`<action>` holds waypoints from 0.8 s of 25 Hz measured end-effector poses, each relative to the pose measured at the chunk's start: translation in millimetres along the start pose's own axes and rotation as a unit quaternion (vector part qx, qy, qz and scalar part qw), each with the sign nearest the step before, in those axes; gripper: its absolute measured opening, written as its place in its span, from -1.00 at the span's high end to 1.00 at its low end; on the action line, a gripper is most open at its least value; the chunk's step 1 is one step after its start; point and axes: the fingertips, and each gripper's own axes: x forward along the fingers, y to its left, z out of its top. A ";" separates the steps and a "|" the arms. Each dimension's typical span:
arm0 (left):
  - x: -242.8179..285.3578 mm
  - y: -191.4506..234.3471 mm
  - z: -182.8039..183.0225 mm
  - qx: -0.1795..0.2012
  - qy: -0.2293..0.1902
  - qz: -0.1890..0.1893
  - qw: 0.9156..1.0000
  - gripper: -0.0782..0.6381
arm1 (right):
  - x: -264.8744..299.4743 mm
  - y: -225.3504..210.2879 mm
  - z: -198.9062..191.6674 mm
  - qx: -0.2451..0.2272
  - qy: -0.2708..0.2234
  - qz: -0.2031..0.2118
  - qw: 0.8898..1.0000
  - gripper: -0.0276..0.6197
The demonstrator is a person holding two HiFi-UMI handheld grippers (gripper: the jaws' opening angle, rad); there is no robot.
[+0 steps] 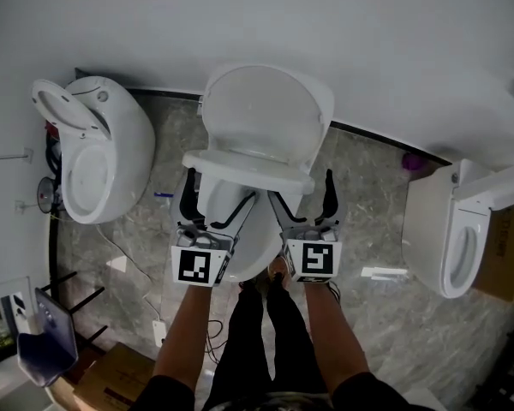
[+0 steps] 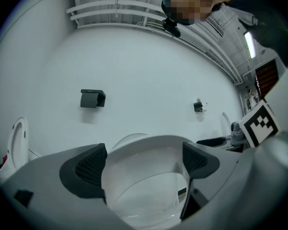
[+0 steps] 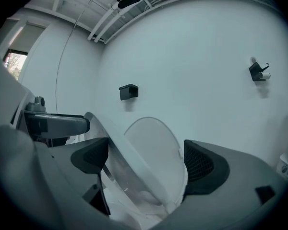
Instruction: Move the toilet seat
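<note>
The middle toilet (image 1: 240, 238) has its lid (image 1: 265, 110) up against the wall. Its white seat (image 1: 248, 171) is lifted partway and hangs level above the bowl. My left gripper (image 1: 212, 205) and right gripper (image 1: 306, 202) reach under the seat's front edge side by side, both open. In the left gripper view the seat ring (image 2: 149, 145) arches across between the wide-apart pads (image 2: 89, 169) of the left gripper (image 2: 144, 164). In the right gripper view the seat (image 3: 127, 159) slants past the left pad (image 3: 93, 157) of the right gripper (image 3: 146, 164), with the lid (image 3: 156, 147) behind it. Whether the fingers touch the seat's underside is hidden.
A second toilet (image 1: 98, 148) stands at the left and a third (image 1: 458, 234) at the right, both with lids up. The person's legs (image 1: 265, 332) are right in front of the bowl. A cardboard box (image 1: 111, 382) and a blue seat (image 1: 47, 339) lie at the lower left, on the grey stone floor (image 1: 385, 332).
</note>
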 end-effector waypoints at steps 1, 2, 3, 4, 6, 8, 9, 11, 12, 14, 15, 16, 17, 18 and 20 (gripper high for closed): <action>5.1 1.5 1.1 0.002 -0.001 -0.001 1.000 -0.62 | 4.0 -3.2 2.7 -0.001 -0.002 -0.007 1.000 -0.60; 10.4 2.7 2.8 0.002 -0.004 -0.003 1.000 -0.62 | 7.8 -6.3 4.8 -0.002 -0.003 -0.014 1.000 -0.60; 15.9 4.1 4.4 0.003 -0.008 -0.004 1.000 -0.62 | 11.4 -9.2 6.4 -0.002 -0.003 -0.021 1.000 -0.60; 21.3 5.5 5.4 0.008 -0.013 -0.007 1.000 -0.62 | 15.3 -12.1 7.9 -0.002 -0.003 -0.027 1.000 -0.60; 32.3 7.4 6.5 0.021 -0.014 -0.016 1.000 -0.62 | 24.6 -17.9 12.2 0.000 -0.006 -0.037 0.999 -0.60; 43.7 8.0 8.6 0.025 -0.012 -0.024 0.999 -0.62 | 33.9 -23.8 15.8 0.000 -0.007 -0.045 0.999 -0.60; 48.8 9.5 9.1 0.025 -0.014 -0.023 0.999 -0.62 | 37.9 -26.5 16.6 0.000 -0.007 -0.048 0.999 -0.60; 58.0 12.4 9.8 0.016 -0.016 -0.019 1.000 -0.62 | 44.7 -31.0 17.6 0.000 -0.008 -0.054 0.999 -0.60; 62.4 13.6 9.8 0.016 -0.017 -0.019 1.000 -0.62 | 48.0 -33.2 18.4 -0.001 -0.008 -0.057 0.998 -0.60; 70.9 16.2 9.1 0.023 -0.016 -0.021 0.999 -0.62 | 54.9 -37.8 21.1 -0.001 -0.008 -0.065 0.998 -0.60; 75.2 17.1 9.0 0.023 -0.016 -0.022 0.999 -0.62 | 58.3 -40.1 22.8 -0.001 -0.009 -0.068 0.998 -0.60; 79.5 17.7 9.1 0.021 -0.015 -0.022 0.999 -0.62 | 61.4 -42.6 23.9 -0.002 -0.009 -0.070 0.998 -0.60; 83.9 18.4 8.8 0.020 -0.014 -0.022 0.999 -0.62 | 64.5 -45.2 24.3 -0.002 -0.007 -0.072 0.997 -0.60; 88.3 19.1 8.2 0.019 -0.012 -0.023 0.999 -0.62 | 67.6 -47.7 24.2 -0.001 -0.005 -0.074 0.997 -0.60; 97.4 21.1 5.1 0.018 -0.007 -0.026 0.999 -0.62 | 75.0 -52.3 25.3 -0.001 0.001 -0.077 0.997 -0.60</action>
